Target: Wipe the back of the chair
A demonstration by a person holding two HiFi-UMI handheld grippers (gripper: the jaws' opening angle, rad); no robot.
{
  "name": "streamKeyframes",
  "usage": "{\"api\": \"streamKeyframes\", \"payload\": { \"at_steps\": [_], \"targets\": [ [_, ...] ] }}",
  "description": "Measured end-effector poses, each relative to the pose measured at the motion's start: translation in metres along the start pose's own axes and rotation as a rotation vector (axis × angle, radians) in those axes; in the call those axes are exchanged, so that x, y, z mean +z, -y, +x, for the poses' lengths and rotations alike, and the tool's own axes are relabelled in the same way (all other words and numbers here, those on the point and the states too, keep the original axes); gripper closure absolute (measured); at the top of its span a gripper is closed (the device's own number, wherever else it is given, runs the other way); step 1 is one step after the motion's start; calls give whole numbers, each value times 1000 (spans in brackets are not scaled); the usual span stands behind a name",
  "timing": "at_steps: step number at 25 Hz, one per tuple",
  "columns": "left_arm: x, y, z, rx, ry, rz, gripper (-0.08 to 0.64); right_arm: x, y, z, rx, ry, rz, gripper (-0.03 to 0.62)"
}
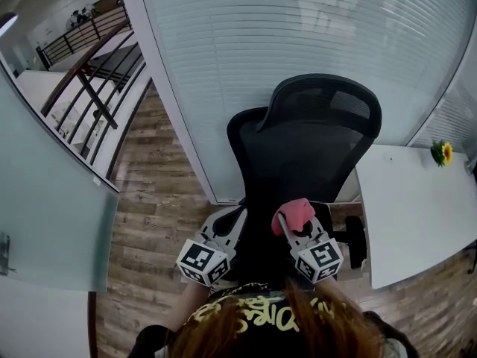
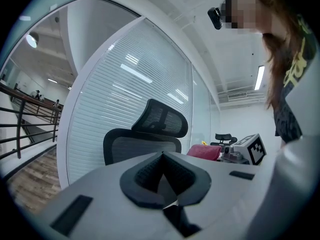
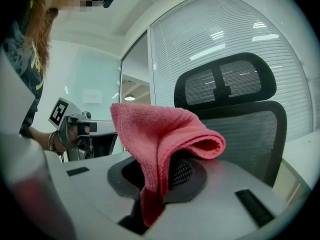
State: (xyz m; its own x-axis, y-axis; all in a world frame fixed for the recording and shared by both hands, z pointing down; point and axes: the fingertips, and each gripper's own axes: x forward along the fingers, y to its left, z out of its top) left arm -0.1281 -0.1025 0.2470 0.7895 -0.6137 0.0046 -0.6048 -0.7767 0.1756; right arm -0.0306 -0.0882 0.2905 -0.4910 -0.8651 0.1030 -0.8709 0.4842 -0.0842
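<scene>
Hair (image 1: 298, 327) at the bottom edge of the head view, then both grippers just beyond it, side by side. Right gripper (image 1: 288, 225) clamped on a pink cloth (image 1: 297, 210) — one fold pinched between the jaws, the rest standing up and flopping over the tips. Left gripper (image 1: 232, 224) closed on nothing, pads together. Chair (image 1: 305, 151) dead ahead of both, set close against the blinds (image 1: 298, 28); mesh back upright, long axis vertical, headrest (image 1: 328, 103) on top. From the right gripper view: back ahead and a little right of the jaws, rising well above them, seemingly apart from the cloth. Cloth side nearer, by a shade. Likely next: a push forward and up to land the cloth on the mesh, then strokes along its height. Seat hidden under the grippers, only one armrest (image 1: 356, 241) showing. Contact between cloth and mesh not settled from the head view — nor the face of the back turned this way, front or rear.
</scene>
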Motion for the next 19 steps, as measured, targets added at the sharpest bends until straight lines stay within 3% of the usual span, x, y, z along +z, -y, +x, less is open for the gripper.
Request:
{"api": "streamKeyframes", "payload": {
  "at_steps": [12,19],
  "targets": [
    [6,-7,-5,22,9,-23,568,1,-4,6,14,-23,40,529],
    [-9,-12,-6,24,-3,-31,568,-10,-4,7,15,-26,44,528]
  ]
}}
